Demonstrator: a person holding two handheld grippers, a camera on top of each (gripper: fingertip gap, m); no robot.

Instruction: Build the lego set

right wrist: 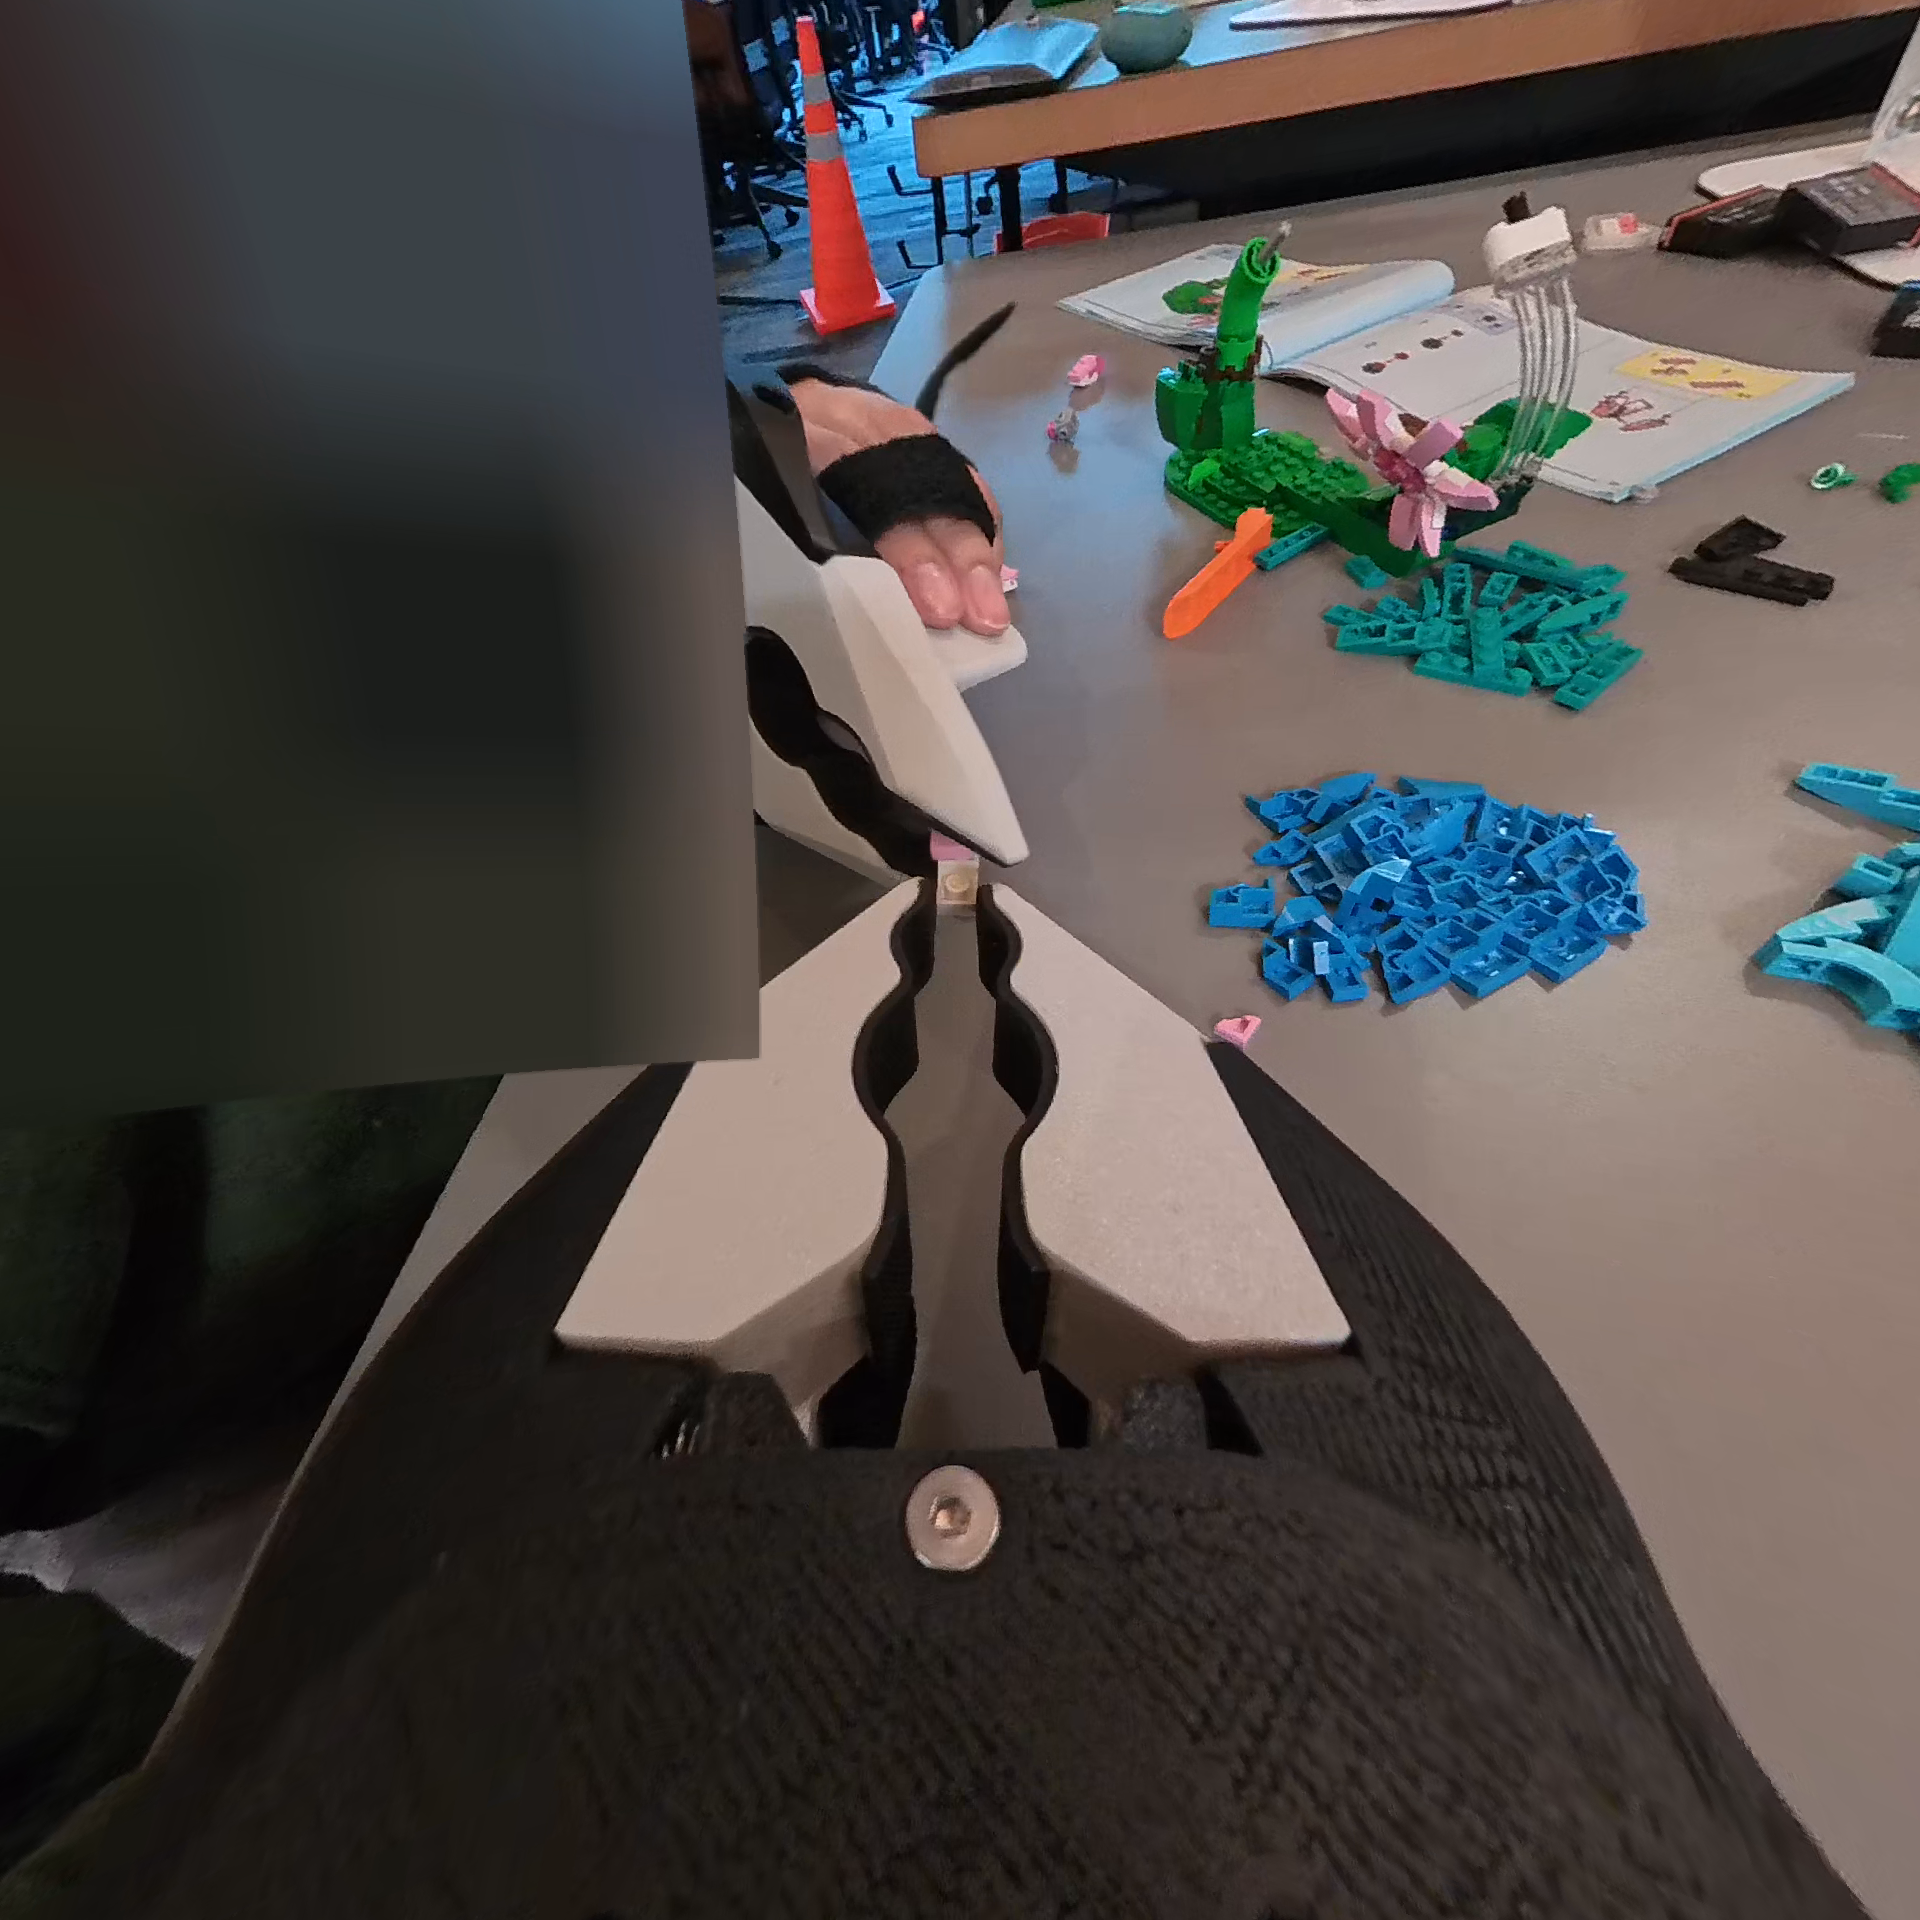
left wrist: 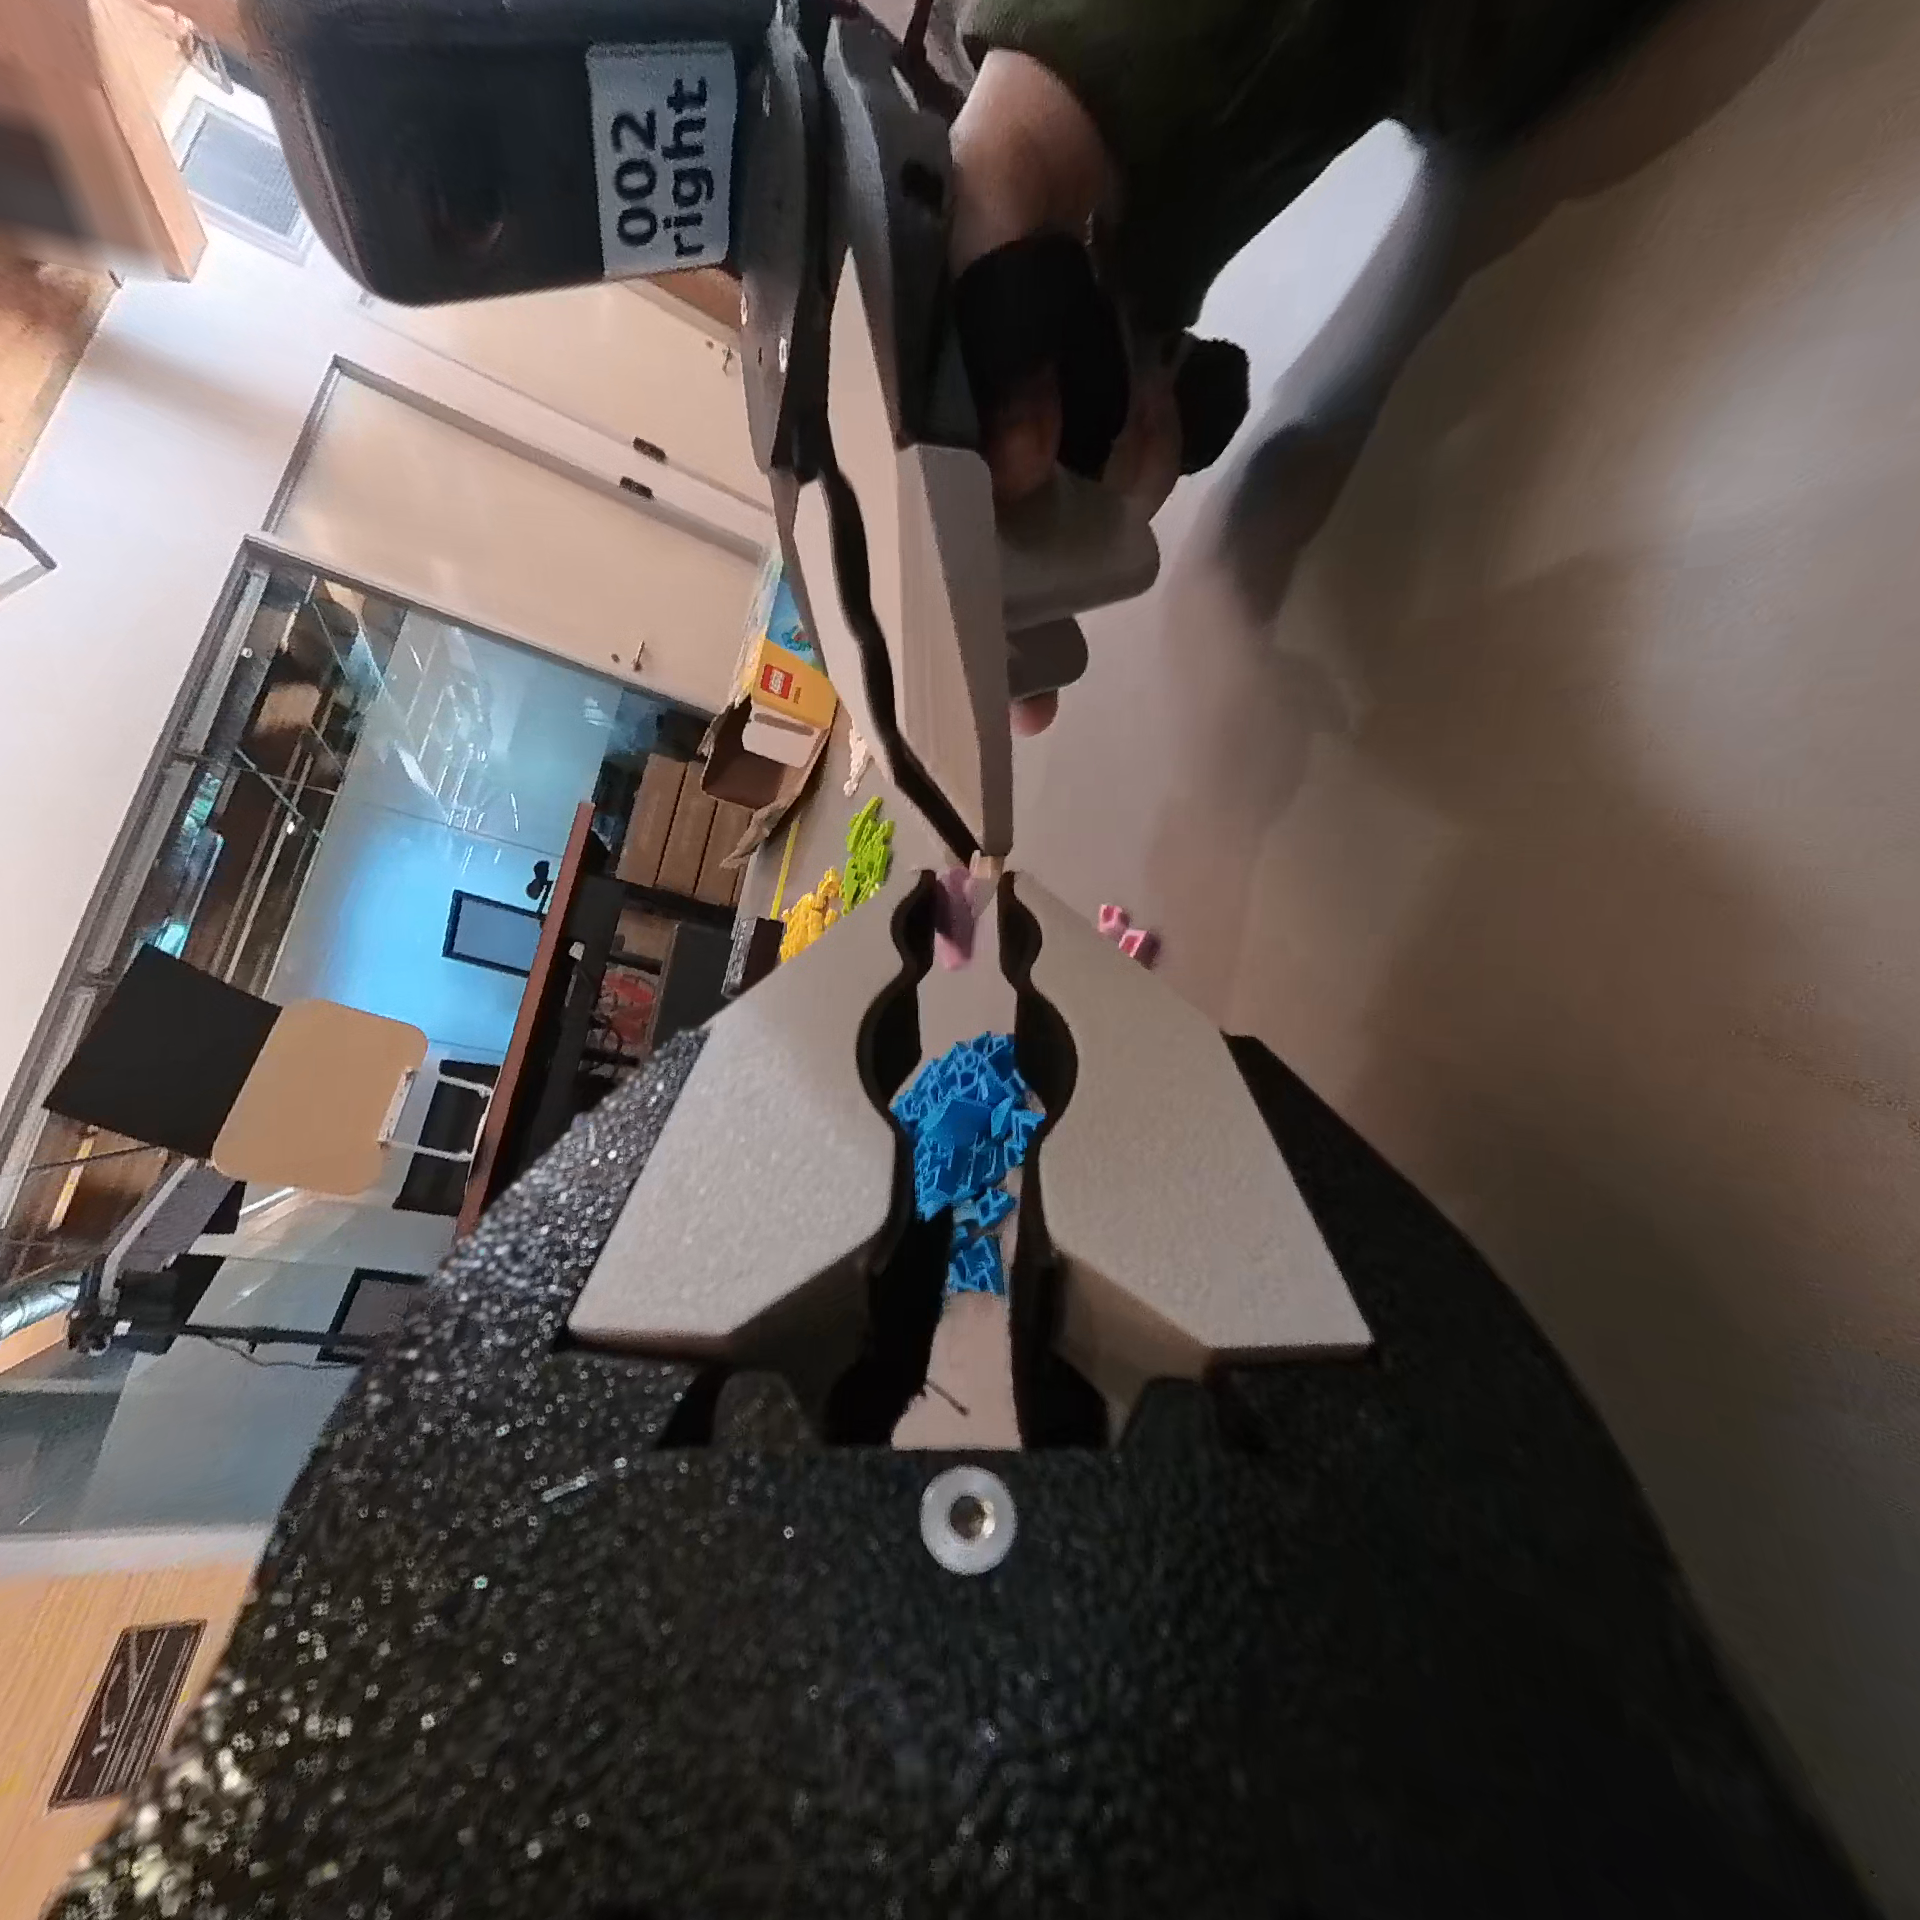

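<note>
My left gripper (left wrist: 964, 885) is shut on a small pink piece (left wrist: 958, 925). My right gripper (right wrist: 956, 891) is shut on a tiny tan stud piece (right wrist: 956, 883). The two grippers meet tip to tip above the grey table (right wrist: 1351, 1195), and the tan piece touches the pink piece (right wrist: 943, 850). In the left wrist view the right gripper (left wrist: 982, 847) comes in from above with the tan piece (left wrist: 985, 860). In the right wrist view the left gripper (right wrist: 971, 847) comes in from the upper left. A green model with a pink flower (right wrist: 1309, 478) stands farther back.
On the table lie a blue pile (right wrist: 1434, 894), a teal pile (right wrist: 1496, 634), a light-blue pile (right wrist: 1860, 935), black pieces (right wrist: 1751, 566), an orange piece (right wrist: 1216, 577), a loose pink piece (right wrist: 1236, 1029) and an open booklet (right wrist: 1662, 384). Yellow (left wrist: 810, 914) and lime (left wrist: 868, 847) piles lie near a box (left wrist: 790, 686).
</note>
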